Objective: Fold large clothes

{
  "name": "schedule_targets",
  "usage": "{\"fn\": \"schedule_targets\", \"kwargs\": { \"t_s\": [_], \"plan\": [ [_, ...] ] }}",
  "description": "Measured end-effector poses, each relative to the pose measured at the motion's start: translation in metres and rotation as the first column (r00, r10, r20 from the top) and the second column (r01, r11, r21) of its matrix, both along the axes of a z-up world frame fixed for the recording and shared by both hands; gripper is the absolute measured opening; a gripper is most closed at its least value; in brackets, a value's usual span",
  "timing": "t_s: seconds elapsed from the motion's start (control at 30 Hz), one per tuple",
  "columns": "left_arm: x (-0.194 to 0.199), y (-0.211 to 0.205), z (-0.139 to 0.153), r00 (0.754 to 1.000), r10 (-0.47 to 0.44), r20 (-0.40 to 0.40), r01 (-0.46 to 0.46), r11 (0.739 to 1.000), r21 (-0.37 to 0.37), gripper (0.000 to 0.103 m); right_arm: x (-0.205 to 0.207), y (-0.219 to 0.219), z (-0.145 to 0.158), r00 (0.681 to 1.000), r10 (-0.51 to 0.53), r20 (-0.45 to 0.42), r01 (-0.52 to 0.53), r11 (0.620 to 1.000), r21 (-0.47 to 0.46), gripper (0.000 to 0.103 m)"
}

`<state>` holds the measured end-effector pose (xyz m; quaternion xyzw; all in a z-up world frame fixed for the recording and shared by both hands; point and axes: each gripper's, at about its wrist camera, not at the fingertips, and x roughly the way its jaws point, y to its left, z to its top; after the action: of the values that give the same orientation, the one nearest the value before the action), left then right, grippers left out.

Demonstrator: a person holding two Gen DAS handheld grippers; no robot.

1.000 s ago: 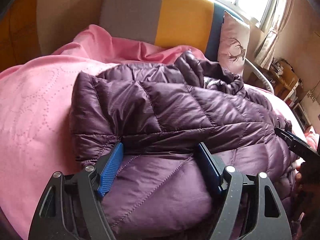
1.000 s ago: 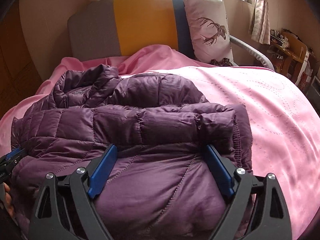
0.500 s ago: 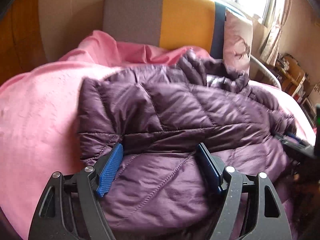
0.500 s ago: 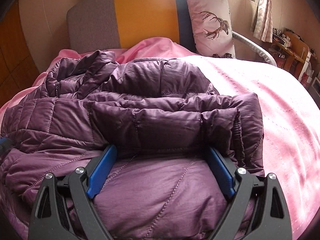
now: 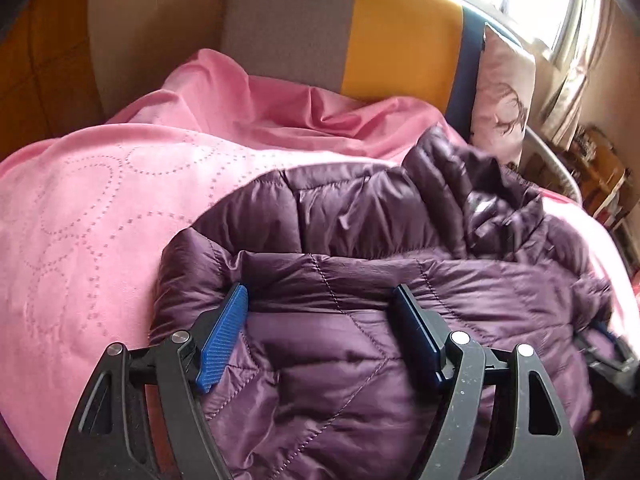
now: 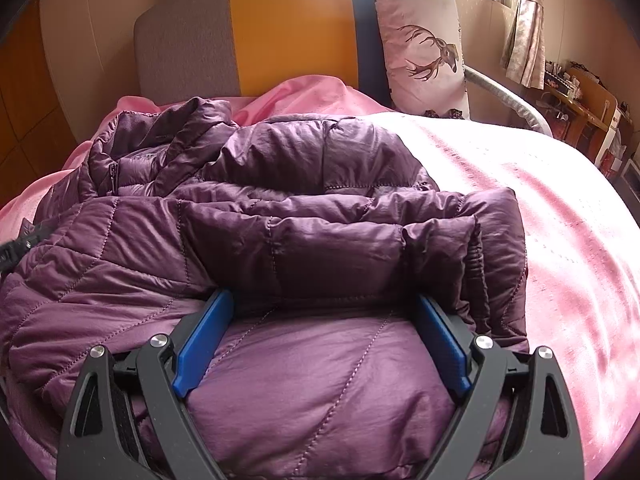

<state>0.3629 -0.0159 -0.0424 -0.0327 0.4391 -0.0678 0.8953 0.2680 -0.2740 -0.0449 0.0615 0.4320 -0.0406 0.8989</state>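
A quilted purple puffer jacket (image 5: 400,220) lies across a pink bedspread (image 5: 100,200), its collar toward the headboard. My left gripper (image 5: 320,292) has its blue pads wide apart and pressed into a thick fold of the jacket's near left part. In the right wrist view the same jacket (image 6: 300,240) has a sleeve folded across it. My right gripper (image 6: 324,298) clamps a puffy bundle at the near right part in the same way. The right gripper's dark tip (image 5: 608,356) shows blurred at the left view's right edge.
A grey, yellow and blue headboard (image 5: 400,32) stands behind the bed, with a deer-print pillow (image 6: 424,48) against it. A cluttered wooden desk (image 6: 580,92) and curtains fill the far right. Pink bedspread (image 6: 540,220) stretches to the right of the jacket.
The left gripper has shifted along the bed with its fold, so more pink bedspread shows at left and the collar sits further right. The right view has changed little.
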Motion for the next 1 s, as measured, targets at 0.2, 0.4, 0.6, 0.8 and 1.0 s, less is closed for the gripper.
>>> {"fn": "schedule_targets", "kwargs": {
  "t_s": [0.2,0.4,0.6,0.8,1.0],
  "plan": [
    [0.001,-0.003,0.001,1.000,0.009,-0.018,-0.008,0.999,0.036,0.074,0.001,0.000,-0.001,1.000,-0.003,-0.001,0.003,1.000,-0.007,0.090],
    [-0.061,-0.020,0.046,0.993,-0.059,0.107,0.058,0.998,0.008,0.074,0.000,0.000,-0.001,1.000,-0.002,0.000,0.002,1.000,-0.005,0.090],
    [-0.100,-0.062,0.018,0.980,-0.195,0.046,0.194,0.981,0.027,0.074,0.001,-0.001,-0.001,1.000,-0.001,0.000,0.001,1.000,0.003,0.090],
    [-0.090,-0.060,-0.005,0.984,-0.175,0.007,0.175,0.984,0.011,0.075,0.004,0.002,0.001,1.000,0.001,-0.008,-0.001,1.000,-0.012,0.090],
    [-0.119,-0.050,0.028,0.991,-0.131,0.028,0.131,0.991,0.013,0.084,-0.017,0.004,0.025,1.000,0.018,0.003,-0.018,1.000,-0.012,0.101]
  ]
}}
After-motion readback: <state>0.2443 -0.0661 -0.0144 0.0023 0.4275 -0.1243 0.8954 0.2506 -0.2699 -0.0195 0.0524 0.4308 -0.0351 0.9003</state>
